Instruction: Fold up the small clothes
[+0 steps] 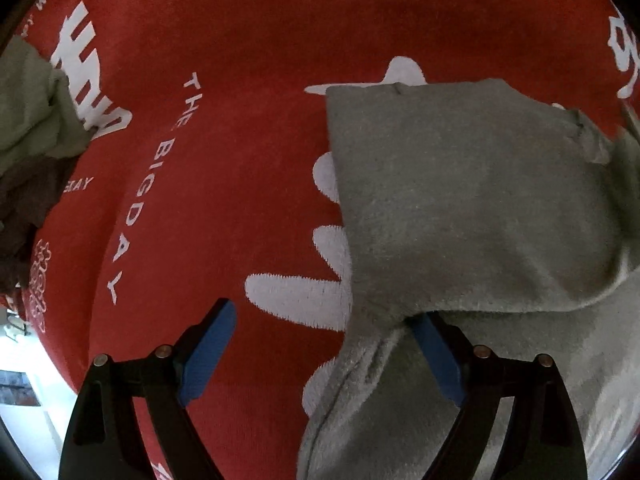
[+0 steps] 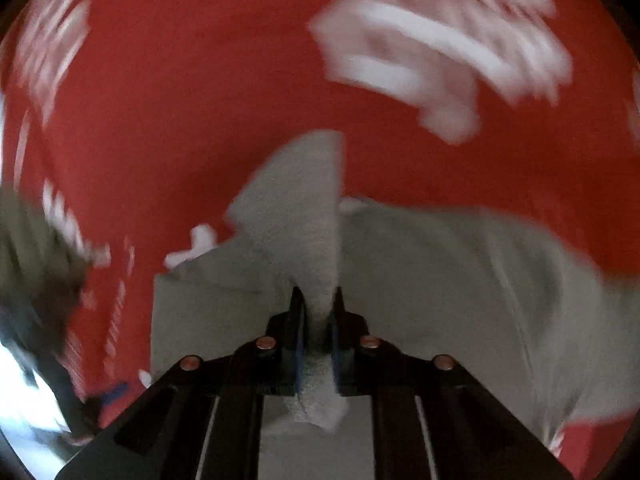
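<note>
Each hand-held gripper [image 1: 322,354] [image 2: 318,312] has black angular arms, blue finger pads and copper-coloured round pins.

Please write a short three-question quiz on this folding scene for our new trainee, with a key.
1. True or false: the left gripper is clamped on the grey garment.
2. Which colour is the printed cloth under the garment? A. blue B. red C. yellow
3. Fill in: the right gripper is shut on a pinched ____ of grey fabric.

Key
1. False: its jaws stand wide open, one finger over the cloth, the other at the garment's edge.
2. B.
3. Fold: the fabric stands up between the closed jaws.
</note>
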`<state>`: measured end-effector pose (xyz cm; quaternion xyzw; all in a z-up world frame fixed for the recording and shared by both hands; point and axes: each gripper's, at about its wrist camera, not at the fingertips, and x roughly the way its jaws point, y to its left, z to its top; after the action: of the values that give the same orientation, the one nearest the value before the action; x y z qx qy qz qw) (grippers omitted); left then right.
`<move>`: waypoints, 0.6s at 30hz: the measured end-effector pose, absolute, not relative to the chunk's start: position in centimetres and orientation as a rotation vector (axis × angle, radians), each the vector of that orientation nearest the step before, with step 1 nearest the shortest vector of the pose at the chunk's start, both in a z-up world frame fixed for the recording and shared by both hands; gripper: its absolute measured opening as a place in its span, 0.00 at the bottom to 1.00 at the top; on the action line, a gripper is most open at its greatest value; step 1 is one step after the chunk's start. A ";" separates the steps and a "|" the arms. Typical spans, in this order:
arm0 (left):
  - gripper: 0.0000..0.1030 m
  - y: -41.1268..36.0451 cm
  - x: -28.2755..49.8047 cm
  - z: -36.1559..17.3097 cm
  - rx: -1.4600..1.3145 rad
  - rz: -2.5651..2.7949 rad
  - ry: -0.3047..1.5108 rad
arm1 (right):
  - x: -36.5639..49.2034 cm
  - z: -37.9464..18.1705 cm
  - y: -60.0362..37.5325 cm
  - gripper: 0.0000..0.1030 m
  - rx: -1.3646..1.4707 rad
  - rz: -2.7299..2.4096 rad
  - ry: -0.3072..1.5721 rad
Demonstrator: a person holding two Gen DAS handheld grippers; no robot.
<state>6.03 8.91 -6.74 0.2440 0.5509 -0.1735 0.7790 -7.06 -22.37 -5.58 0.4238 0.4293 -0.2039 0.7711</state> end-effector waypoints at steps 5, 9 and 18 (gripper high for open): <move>0.87 7.0 5.0 -6.7 0.636 -0.343 1.098 | -12.9 -9.0 -24.9 0.73 1.134 -0.487 0.924; 0.87 7.2 5.8 -6.5 0.634 -0.271 1.067 | -13.8 -9.6 -25.2 0.53 1.217 -0.527 0.905; 0.90 12.3 8.5 -6.5 0.377 -0.235 1.151 | -11.4 -7.7 -23.8 0.06 1.068 -0.386 0.907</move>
<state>8.50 12.35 -6.46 0.1768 0.5396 -0.1103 0.8157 -11.41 -23.82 -7.73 0.4882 0.4147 -0.1765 0.7473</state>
